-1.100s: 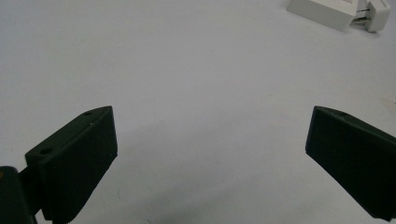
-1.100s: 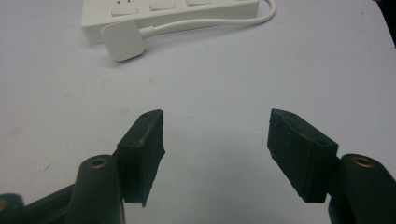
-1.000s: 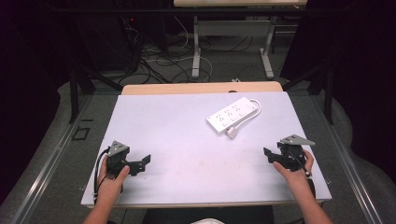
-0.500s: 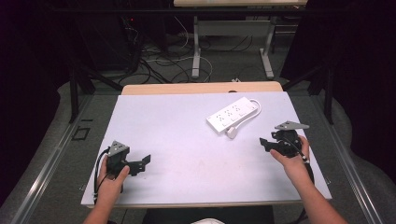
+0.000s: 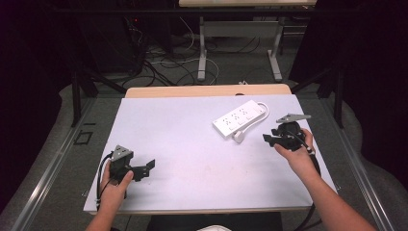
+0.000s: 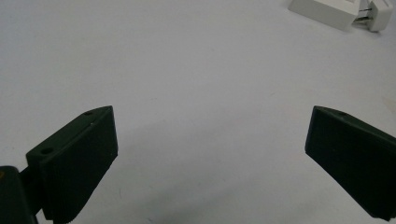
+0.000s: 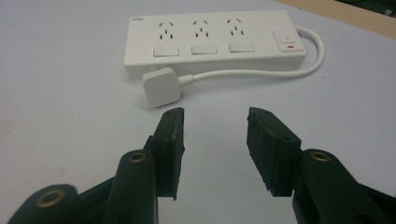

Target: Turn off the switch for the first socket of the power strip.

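The bench point(image 5: 192, 144), covered in a pale sheet, carries one object: a white power strip point(image 5: 239, 119) lying flat toward its far right, three sockets and their switches facing up. Its cord point(image 7: 261, 72) loops round the switch end and runs back along the near side to the white plug point(image 7: 161, 87), which rests on the sheet just beside the strip's near corner.

The right claw point(image 5: 269, 140) hovers near that plug, aimed at it, its jaws having just been closing yet standing apart with nothing between them. The left claw point(image 5: 146, 168) sits well away at the near left, jaws spread wide over bare sheet.

The plug looks like the target, and the risks follow from that. It is small, smooth and lies flat, so pads landing on its rounded edges could squirt it aside. The stiff cord may drag the light strip along when the plug lifts, since the left claw is too far off to steady it.
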### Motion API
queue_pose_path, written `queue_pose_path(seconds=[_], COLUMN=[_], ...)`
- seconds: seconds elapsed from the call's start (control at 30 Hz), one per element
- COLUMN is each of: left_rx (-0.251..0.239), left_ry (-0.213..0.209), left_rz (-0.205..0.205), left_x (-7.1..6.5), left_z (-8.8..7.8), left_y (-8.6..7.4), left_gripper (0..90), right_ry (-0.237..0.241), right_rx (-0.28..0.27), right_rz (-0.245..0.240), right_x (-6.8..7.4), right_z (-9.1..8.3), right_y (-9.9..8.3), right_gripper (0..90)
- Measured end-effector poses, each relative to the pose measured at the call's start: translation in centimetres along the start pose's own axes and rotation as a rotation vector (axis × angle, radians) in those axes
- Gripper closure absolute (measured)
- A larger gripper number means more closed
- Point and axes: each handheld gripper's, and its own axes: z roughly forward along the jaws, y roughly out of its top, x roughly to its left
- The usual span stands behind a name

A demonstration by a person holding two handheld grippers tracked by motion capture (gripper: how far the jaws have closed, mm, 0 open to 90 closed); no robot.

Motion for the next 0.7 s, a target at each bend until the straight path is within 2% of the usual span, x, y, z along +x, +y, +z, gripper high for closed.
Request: queue_pose_path(seconds=[0.13, 0.7], left_rx=[-0.001, -0.001], left_ry=[0.0, -0.002], left_rz=[-0.001, 0.0], left_x=[0.0, 0.0], left_z=[0.0, 0.0], left_y=[0.0, 0.0], left_gripper=[2.3, 2.3], right_ry=[0.005, 0.01], right_rx=[0.002, 0.018], right_rz=[-0.022, 0.012], right_x=[0.1, -1.0], right_z=[0.1, 0.9], right_y=[0.8, 4.4], right_gripper=[59.3, 70.4])
